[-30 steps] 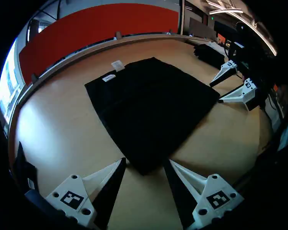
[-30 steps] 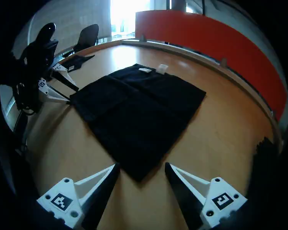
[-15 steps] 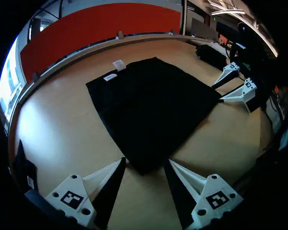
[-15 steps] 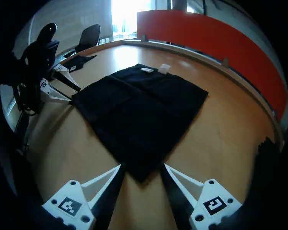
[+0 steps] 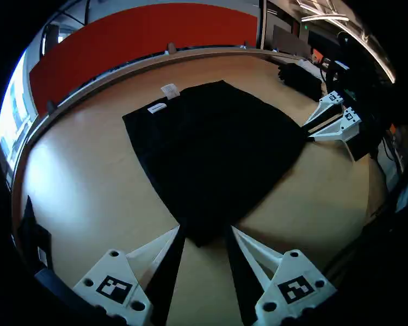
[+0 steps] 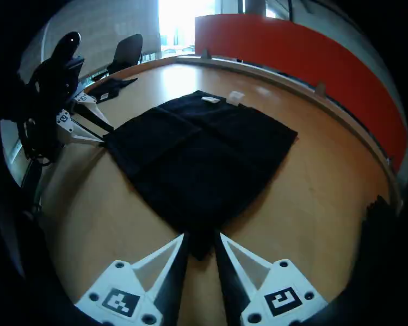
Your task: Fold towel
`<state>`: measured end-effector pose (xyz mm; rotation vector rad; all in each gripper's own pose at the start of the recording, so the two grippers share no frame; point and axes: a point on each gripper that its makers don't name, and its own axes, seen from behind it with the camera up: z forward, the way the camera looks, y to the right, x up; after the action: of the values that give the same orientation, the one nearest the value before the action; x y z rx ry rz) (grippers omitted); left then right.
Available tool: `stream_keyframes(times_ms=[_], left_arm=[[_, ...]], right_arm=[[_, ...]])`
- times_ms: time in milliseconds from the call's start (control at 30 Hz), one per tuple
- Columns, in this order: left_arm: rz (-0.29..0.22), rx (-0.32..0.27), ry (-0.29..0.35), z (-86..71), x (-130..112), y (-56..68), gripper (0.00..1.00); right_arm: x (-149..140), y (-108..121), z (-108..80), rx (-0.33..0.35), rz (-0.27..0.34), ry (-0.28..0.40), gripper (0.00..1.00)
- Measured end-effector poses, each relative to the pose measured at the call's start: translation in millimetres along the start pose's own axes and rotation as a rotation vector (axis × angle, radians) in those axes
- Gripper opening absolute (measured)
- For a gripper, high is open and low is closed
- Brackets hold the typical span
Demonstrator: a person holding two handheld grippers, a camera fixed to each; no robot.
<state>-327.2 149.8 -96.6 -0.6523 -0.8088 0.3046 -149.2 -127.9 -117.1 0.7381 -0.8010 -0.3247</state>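
A black towel [image 5: 215, 146] lies flat on the wooden table [image 5: 84, 179], folded over, with white tags [image 5: 170, 89] at its far edge. My left gripper [image 5: 204, 228] flanks the towel's near corner, its jaws narrowed but still open. In the right gripper view the towel [image 6: 204, 157] comes to a corner squeezed between the fingers of my right gripper [image 6: 202, 237], which is shut on it. The right gripper [image 5: 307, 133] also appears at the towel's right corner, and the left gripper [image 6: 107, 137] at its left corner, each held by a dark-sleeved hand.
A red partition [image 5: 138, 38] runs behind the table's curved far edge. A pile of dark cloth [image 5: 299, 76] lies at the back right of the table. Black chairs [image 6: 122, 51] stand beyond the far end. Bare wood surrounds the towel.
Both grippers have narrowed around their towel corners. The right one closed far more and now pinches its corner. The towel itself has barely shifted.
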Motion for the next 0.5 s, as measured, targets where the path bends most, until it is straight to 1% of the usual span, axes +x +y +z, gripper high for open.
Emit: stream_keyframes(times_ms=[67,167,300,367,500], left_arm=[[-0.001,0.004,-0.002,0.3,0.2,-0.5,0.36],[-0.008,0.011,-0.006,0.6,0.5,-0.6,0.22],[-0.012,0.017,-0.007,1.4,1.4,0.1,0.13],[-0.012,0.017,-0.007,1.4,1.9,0.5,0.12],[-0.027,0.016,-0.003,0.8,2.7,0.4,0.11]], right_arm=[[0.1,-1.1,0.1,0.002,-0.002,0.000,0.22],[0.2,-2.4,0.2,0.004,-0.003,0.000,0.20],[0.6,-4.0,0.4,0.012,0.007,0.001,0.15],[1.4,-5.0,0.5,0.019,0.014,0.002,0.11],[2.3,-5.9,0.3,0.027,0.014,-0.001,0.09]])
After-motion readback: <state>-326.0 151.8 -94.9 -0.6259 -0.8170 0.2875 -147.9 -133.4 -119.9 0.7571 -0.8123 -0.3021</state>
